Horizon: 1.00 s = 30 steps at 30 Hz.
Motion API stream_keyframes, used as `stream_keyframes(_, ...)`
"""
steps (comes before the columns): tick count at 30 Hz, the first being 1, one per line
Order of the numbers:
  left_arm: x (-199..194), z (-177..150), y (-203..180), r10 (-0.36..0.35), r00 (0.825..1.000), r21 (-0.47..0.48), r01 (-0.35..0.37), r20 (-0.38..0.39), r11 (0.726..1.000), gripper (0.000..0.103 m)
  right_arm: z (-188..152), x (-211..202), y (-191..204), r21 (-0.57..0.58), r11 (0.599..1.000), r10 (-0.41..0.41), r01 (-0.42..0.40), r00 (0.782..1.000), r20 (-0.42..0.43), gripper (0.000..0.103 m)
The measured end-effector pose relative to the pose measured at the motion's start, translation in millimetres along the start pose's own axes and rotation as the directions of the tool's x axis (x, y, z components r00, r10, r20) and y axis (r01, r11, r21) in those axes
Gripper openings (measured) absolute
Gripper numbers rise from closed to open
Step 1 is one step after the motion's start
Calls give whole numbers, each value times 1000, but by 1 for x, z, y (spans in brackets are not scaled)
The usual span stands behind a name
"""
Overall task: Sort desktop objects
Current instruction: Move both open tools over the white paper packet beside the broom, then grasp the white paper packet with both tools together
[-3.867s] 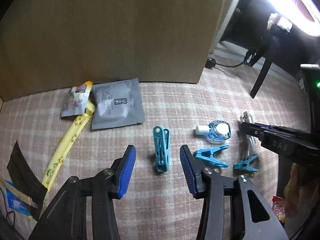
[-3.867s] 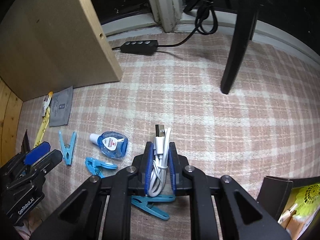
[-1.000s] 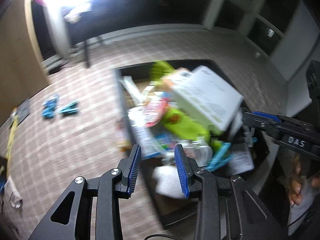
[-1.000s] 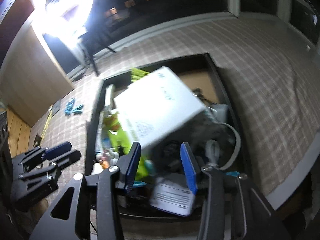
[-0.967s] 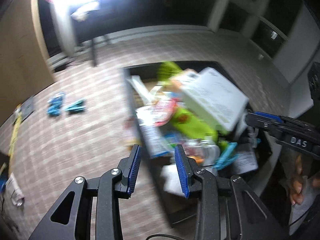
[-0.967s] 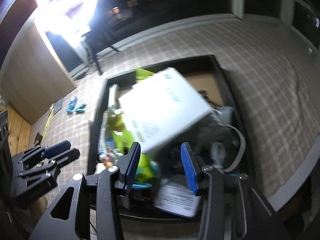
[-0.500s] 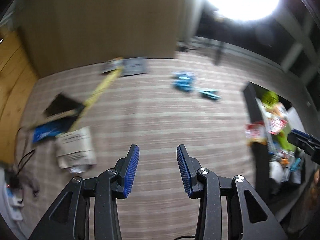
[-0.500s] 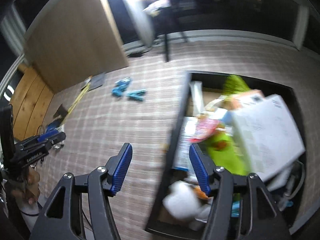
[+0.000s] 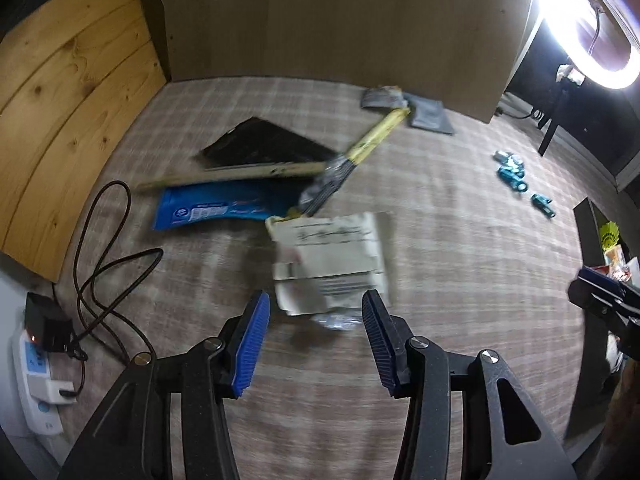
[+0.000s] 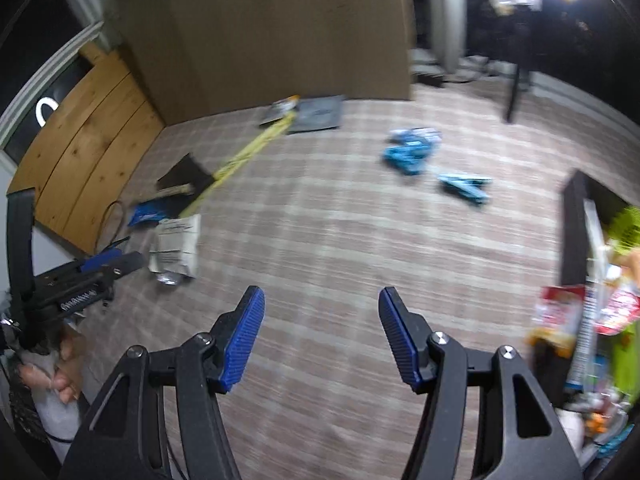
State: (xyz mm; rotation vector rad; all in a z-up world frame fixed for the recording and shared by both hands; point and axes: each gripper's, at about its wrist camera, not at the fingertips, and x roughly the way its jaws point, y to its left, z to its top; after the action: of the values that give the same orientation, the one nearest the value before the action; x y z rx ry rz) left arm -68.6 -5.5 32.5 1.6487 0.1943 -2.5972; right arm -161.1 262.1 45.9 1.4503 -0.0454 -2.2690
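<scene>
Left gripper (image 9: 316, 336): jaws spread, just been opening wider, nothing between the blue pads (image 9: 250, 344). It points down at the plaid cloth (image 9: 460, 248), with a white printed paper packet (image 9: 332, 260) lying just beyond the fingertips, not touched.

Right gripper (image 10: 322, 334): jaws also spread wide and empty, over bare cloth; they widened within the last second. Both views are motion-blurred.

Beyond the packet, left view: a blue pouch (image 9: 212, 206), a pale flat stick (image 9: 240, 172) across a black flat item (image 9: 260, 148), and a long yellow strip (image 9: 376, 134) running up to a grey sachet (image 9: 428, 116) and a smaller wrapper (image 9: 380, 98) at the foot of a brown board (image 9: 340, 20). Farther right, well apart from these, a small group of blue clips (image 9: 512, 170) with one more clip (image 9: 544, 204) lying apart from it.

Right edge: a dark bin (image 10: 572, 232), filled with mixed items, detail too blurred to list.

Left edge: a black cable (image 9: 104, 260) loops to a plug in a white power strip (image 9: 40, 380). Wooden panel (image 9: 68, 100) behind. Ring light (image 9: 592, 20) top right.

In the right view, a hand (image 10: 56, 376) holds the left gripper at the lower left.
</scene>
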Motion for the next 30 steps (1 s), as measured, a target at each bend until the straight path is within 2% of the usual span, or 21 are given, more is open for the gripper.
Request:
stream_keyframes(7,21,6,17,-63,998,59,65,-23,996,49,19,58,59,-63,997,34,-37,998,-53,59)
stream_keyframes(12,30,12,15,-107,994,117,110,-32,987,49,30,89,84,-78,995,56,-63,995,-87,59)
stream_keyframes(18,39,16,11,-131,991,163,136,-39,977,49,41,110,95,-67,994,80,-89,989,-123,59)
stream_keyframes(26,52,14,7,-163,985,170,171,-61,970,49,43,128,110,-98,986,115,-133,979,-171,59)
stream_keyframes(30,56,11,5,-175,982,174,184,-68,967,50,40,136,109,-60,979,178,-194,963,-202,48)
